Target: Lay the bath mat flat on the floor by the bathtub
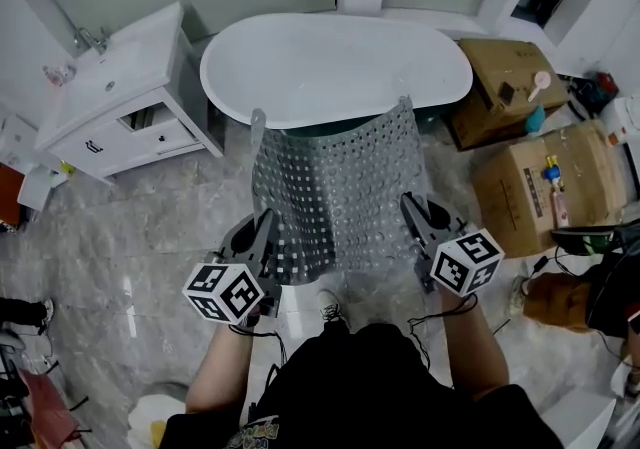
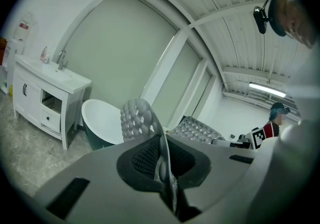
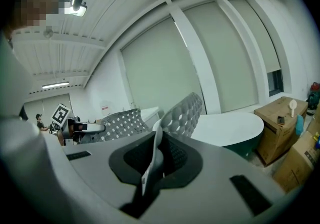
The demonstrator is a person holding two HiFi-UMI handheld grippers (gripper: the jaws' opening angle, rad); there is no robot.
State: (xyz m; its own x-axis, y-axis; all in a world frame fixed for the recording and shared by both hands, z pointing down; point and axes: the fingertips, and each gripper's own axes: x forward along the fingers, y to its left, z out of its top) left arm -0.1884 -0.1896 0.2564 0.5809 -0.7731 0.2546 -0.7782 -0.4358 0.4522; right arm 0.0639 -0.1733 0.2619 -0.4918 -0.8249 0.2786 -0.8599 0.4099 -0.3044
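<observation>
A grey perforated bath mat (image 1: 335, 187) hangs stretched between my two grippers, its far edge near the white bathtub (image 1: 335, 67). My left gripper (image 1: 268, 237) is shut on the mat's near left corner; in the left gripper view the bubbled mat (image 2: 135, 118) rises from the closed jaws of that gripper (image 2: 162, 168). My right gripper (image 1: 418, 222) is shut on the near right corner. From its own camera, the mat (image 3: 182, 113) runs out of the right gripper (image 3: 152, 160) towards the tub (image 3: 227, 128).
A white vanity cabinet with sink (image 1: 115, 97) stands left of the tub. Cardboard boxes (image 1: 545, 182) with small items sit to the right. The floor (image 1: 130, 237) is grey marble tile. A second person (image 2: 275, 118) stands far off.
</observation>
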